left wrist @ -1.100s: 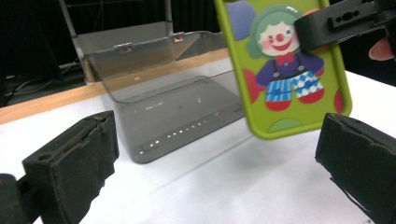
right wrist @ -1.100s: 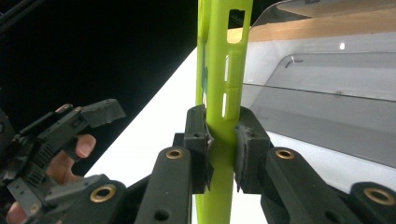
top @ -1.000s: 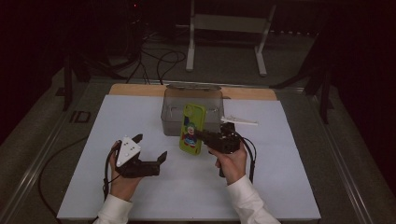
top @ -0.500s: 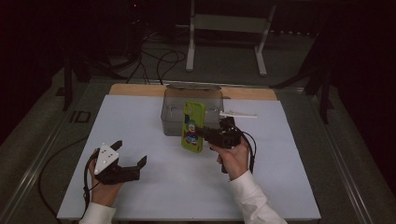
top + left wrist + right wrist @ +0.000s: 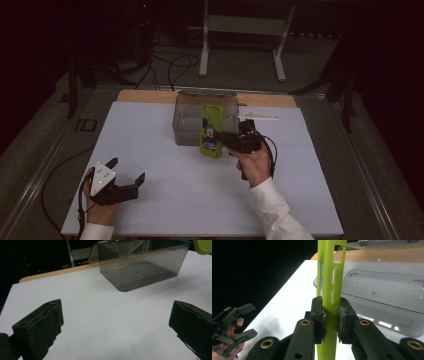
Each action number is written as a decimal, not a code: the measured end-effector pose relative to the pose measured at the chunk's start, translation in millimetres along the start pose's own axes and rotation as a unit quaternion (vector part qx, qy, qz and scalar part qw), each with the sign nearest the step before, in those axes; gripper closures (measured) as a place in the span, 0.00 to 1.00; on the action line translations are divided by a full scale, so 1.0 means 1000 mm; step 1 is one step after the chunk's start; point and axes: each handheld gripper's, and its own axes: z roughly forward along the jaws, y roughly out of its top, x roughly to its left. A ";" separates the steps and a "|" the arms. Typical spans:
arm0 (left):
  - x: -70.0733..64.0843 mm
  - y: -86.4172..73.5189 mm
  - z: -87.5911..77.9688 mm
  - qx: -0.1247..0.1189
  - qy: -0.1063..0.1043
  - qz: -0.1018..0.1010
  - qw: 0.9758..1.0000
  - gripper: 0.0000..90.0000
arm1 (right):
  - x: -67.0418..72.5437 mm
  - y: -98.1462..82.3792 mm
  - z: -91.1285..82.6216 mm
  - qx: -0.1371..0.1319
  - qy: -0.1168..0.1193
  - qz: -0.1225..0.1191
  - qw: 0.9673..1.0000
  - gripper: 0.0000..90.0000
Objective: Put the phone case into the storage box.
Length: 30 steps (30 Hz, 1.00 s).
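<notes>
At the table's near left corner, the left gripper (image 5: 126, 181) rests low with jaws spread wide, nothing between them. Well to its right, the right gripper (image 5: 223, 138) pinches a green phone case (image 5: 211, 131) by its edge, holding it upright above the white mat (image 5: 150, 130), just in front of a smoky clear bin (image 5: 187, 122).
</notes>
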 end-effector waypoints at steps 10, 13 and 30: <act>-0.004 -0.006 0.003 0.014 0.005 0.008 1.000 0.00 | -0.007 0.009 -0.001 0.003 -0.003 0.009 1.000 0.87; -0.004 -0.007 0.004 0.014 0.007 0.009 1.000 0.00 | -0.009 0.011 0.000 0.004 -0.007 0.008 1.000 0.87; -0.004 -0.009 0.006 0.019 0.019 0.013 1.000 0.00 | -0.012 0.030 -0.001 0.016 -0.022 0.004 1.000 0.87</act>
